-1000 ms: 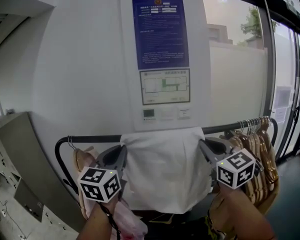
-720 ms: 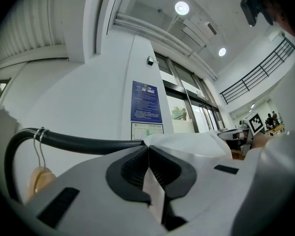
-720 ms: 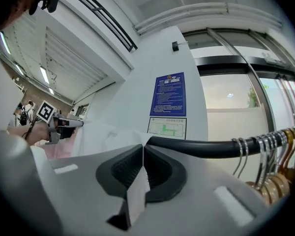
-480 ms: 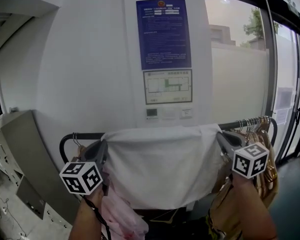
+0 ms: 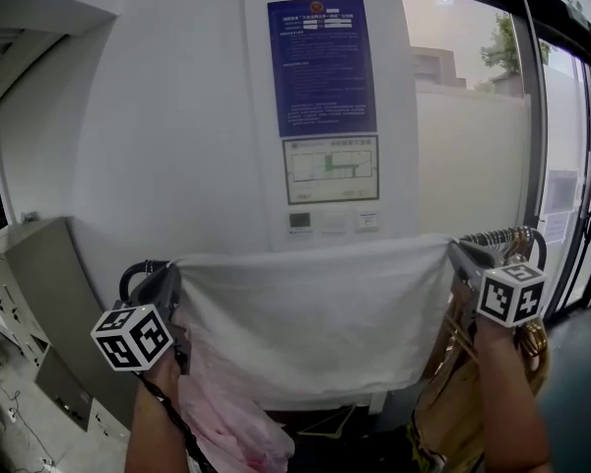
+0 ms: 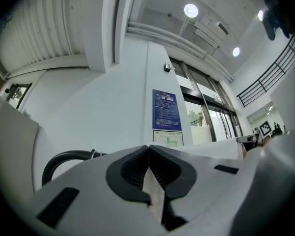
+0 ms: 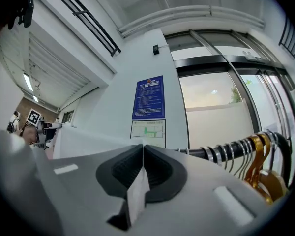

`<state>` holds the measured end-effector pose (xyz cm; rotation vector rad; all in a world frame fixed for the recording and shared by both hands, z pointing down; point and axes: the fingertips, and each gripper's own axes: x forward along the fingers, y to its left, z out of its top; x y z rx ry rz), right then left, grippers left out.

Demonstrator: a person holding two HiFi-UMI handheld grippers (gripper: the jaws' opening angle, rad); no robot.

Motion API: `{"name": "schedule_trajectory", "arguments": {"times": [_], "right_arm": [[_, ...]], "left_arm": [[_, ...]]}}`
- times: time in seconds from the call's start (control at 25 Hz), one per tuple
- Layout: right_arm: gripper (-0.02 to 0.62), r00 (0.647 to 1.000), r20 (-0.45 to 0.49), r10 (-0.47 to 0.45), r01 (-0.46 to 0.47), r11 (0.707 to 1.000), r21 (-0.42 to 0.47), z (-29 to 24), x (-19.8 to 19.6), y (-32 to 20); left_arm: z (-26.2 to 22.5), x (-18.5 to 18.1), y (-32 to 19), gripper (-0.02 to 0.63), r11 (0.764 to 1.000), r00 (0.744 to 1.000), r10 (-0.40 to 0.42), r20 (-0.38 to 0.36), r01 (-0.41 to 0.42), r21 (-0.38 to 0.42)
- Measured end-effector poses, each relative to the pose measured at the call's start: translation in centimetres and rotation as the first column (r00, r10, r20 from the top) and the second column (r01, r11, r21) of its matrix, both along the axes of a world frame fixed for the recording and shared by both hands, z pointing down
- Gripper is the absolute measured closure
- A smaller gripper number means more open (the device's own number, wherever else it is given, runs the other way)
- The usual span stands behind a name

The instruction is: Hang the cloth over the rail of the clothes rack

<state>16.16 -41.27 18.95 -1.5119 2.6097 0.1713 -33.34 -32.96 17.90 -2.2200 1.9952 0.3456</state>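
A white cloth is stretched wide in front of the black rail of the clothes rack, hiding most of it. My left gripper is shut on the cloth's upper left corner, my right gripper on its upper right corner. In the left gripper view the cloth edge is pinched between the closed pads, with the rail's curved end behind. The right gripper view shows a strip of cloth clamped in my right gripper, with the rail beyond it.
Several gold hangers hang at the rail's right end; they show too in the right gripper view as hangers. A pink garment hangs below left. A white wall with a blue notice stands behind; glass doors are at right.
Both grippers have moved apart and slightly upward, pulling the cloth from a narrow hang into a wide taut sheet whose top edge now sits at rail height.
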Motion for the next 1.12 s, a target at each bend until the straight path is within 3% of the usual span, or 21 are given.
{"name": "schedule_trajectory", "arguments": {"times": [0.36,0.72,1.0,1.12], "right_arm": [[0.58,1.0,-0.024,0.007,-0.007,1.0,-0.011,2.3,-0.9,0.3],[0.543,0.999,-0.037,-0.007,0.007,1.0,-0.013,3.9,-1.5,1.1],[0.534,0.996,-0.07,0.051,-0.049,0.998,0.029,5.9,-1.3,3.2],[0.534,0.995,-0.081,0.051,-0.05,0.999,0.018,7.8,-1.5,3.9]], "left_arm": [[2.6,0.5,-0.7,0.592,0.998,1.0,-0.029,0.009,0.029,-0.051],[4.5,0.1,-0.8,0.43,0.995,0.997,-0.071,0.012,0.072,-0.065],[6.6,-0.2,0.8,0.423,0.99,0.992,-0.125,0.008,0.125,-0.061],[8.0,1.1,1.3,0.423,0.99,0.991,-0.12,0.054,0.123,-0.068]]}}
